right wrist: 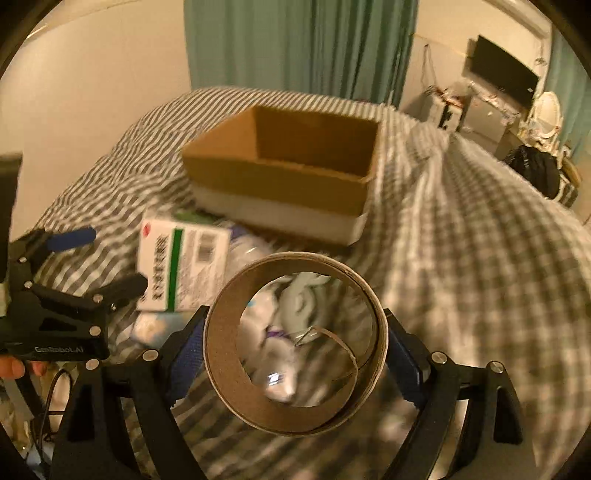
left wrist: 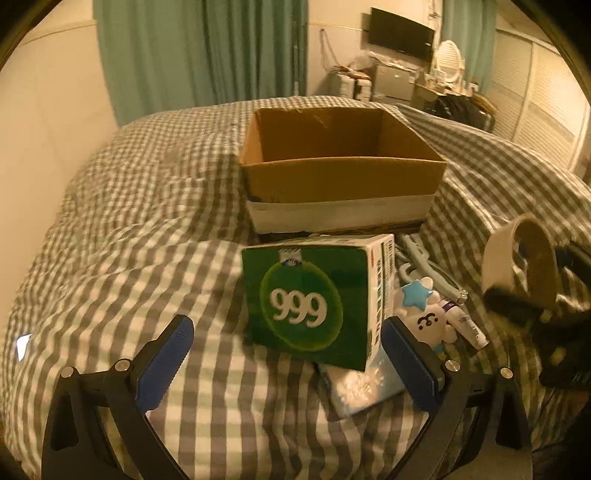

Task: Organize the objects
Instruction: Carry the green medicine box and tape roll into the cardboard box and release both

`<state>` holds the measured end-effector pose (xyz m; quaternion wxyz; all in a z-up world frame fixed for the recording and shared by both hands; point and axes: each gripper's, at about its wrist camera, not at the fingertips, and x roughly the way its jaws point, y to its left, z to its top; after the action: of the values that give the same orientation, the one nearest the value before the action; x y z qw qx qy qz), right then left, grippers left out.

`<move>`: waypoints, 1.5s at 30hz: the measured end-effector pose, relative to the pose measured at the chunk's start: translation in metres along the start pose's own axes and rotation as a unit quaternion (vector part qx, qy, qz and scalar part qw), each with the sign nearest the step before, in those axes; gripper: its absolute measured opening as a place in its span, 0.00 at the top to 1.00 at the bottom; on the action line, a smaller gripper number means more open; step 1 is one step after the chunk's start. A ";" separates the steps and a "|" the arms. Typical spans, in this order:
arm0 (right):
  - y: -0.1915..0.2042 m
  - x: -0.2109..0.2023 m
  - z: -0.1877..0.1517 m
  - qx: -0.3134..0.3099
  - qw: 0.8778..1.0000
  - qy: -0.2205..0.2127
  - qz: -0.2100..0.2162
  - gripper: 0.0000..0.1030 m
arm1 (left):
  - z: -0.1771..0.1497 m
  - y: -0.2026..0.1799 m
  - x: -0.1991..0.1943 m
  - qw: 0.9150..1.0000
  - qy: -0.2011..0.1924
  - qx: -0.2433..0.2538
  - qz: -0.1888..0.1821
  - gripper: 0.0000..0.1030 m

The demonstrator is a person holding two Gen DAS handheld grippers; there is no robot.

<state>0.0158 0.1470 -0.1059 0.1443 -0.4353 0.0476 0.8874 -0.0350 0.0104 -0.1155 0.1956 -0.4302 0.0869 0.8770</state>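
An open cardboard box (left wrist: 343, 173) (right wrist: 280, 173) sits on the checked bedspread, and nothing shows inside it. In front of it stands a green "999" carton (left wrist: 310, 299) (right wrist: 181, 266). My left gripper (left wrist: 288, 354) is open, one blue pad on each side of the carton's near end, not touching it. My right gripper (right wrist: 295, 350) is shut on a tape roll (right wrist: 295, 343) (left wrist: 517, 258), held above the bed to the right of the carton. A small white plush with a blue star (left wrist: 424, 314), a tube (left wrist: 467, 325) and a pale packet (left wrist: 365, 387) lie beside the carton.
The checked bedspread (left wrist: 147, 258) spreads wide to the left of the pile. A bare wall and green curtains (left wrist: 199, 48) stand behind the bed. A cluttered desk with a dark screen (left wrist: 400, 35) is at the far right. A hand (right wrist: 14, 367) holds the left gripper.
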 end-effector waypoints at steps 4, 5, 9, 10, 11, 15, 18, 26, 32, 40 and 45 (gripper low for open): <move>-0.014 -0.008 0.008 0.009 1.000 -0.013 -0.010 0.16 | 0.007 0.000 0.018 0.999 0.010 -0.003 -0.034 0.00; -0.018 -0.008 0.011 0.010 1.000 -0.015 -0.012 0.16 | 0.009 -0.001 0.023 0.999 0.015 -0.004 -0.041 0.00; -0.026 -0.007 0.018 0.010 1.000 -0.018 -0.012 0.16 | 0.017 -0.005 0.046 0.998 0.022 0.000 -0.059 0.00; -0.026 -0.005 0.017 0.011 1.000 -0.017 -0.011 0.16 | 0.019 -0.007 0.051 0.998 0.021 0.003 -0.055 0.00; -0.029 -0.003 0.016 0.012 1.000 -0.014 -0.009 0.16 | 0.022 -0.008 0.055 0.998 0.016 0.008 -0.053 0.00; -0.032 0.004 0.016 0.016 1.000 -0.003 -0.002 0.16 | 0.032 -0.004 0.059 0.999 0.005 0.010 -0.049 0.00; -0.033 0.002 0.016 0.022 1.000 -0.005 0.003 0.16 | 0.030 0.007 0.054 0.998 0.012 -0.019 -0.055 0.00; -0.029 0.003 0.014 0.027 1.000 -0.004 0.004 0.16 | 0.021 0.019 0.038 0.998 0.011 -0.029 -0.056 0.00; -0.028 0.005 0.014 0.027 1.000 -0.001 0.000 0.16 | 0.021 0.019 0.065 0.995 0.036 -0.029 -0.091 0.00; -0.028 0.009 0.014 0.026 1.000 0.006 0.001 0.16 | 0.023 0.024 0.075 0.992 0.028 -0.051 -0.114 0.00; -0.026 -0.002 0.018 0.024 1.000 -0.006 0.006 0.16 | 0.026 0.017 0.055 0.994 0.014 -0.038 -0.097 0.02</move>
<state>0.0111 0.1751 -0.0926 0.1502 -0.4258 0.0709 0.8894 -0.0914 0.0182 -0.1435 0.2616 -0.4560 0.0139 0.8505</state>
